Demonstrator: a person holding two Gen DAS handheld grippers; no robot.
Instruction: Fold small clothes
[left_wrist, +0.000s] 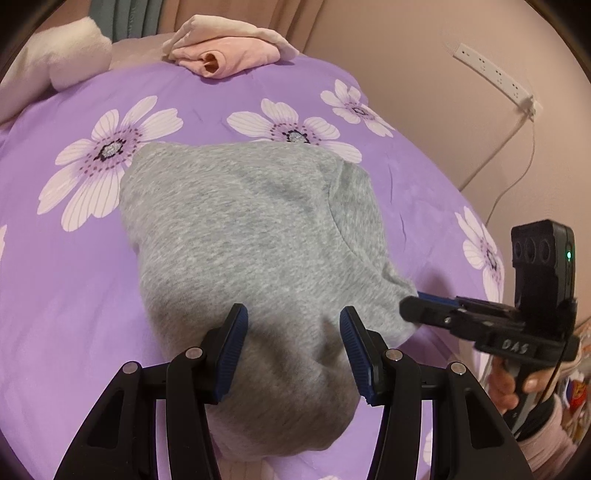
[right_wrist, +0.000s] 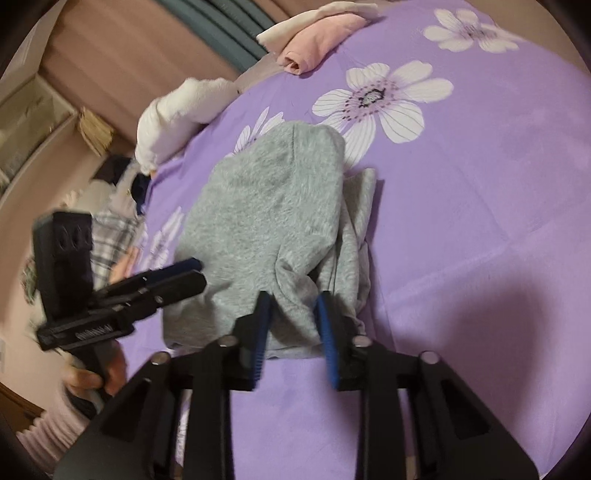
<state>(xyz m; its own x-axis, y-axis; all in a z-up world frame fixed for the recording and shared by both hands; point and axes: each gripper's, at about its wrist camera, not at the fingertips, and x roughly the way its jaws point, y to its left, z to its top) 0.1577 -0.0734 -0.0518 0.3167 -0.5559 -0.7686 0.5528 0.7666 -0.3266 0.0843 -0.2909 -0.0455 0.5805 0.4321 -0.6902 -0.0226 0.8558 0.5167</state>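
The grey sweatshirt (left_wrist: 240, 229) lies half-folded on the purple flowered bedspread (left_wrist: 92, 277), left gripper (left_wrist: 291, 354) fingers apart astride its near edge, right gripper (left_wrist: 410, 304) fingers together beside its corner, likely tidying the fold

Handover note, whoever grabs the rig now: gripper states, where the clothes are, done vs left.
Left gripper: jaws partly open, straddling the near end of the gray garment; no clear pinch.
Right gripper: shut on a bunched fold at the garment's right edge.
Gray garment lies on the purple floral bedcover, partly folded, right side still rumpled.
Done: pink clothes sit folded at the far edge.
Left: probably lay the held fold over, flatten, then stack.
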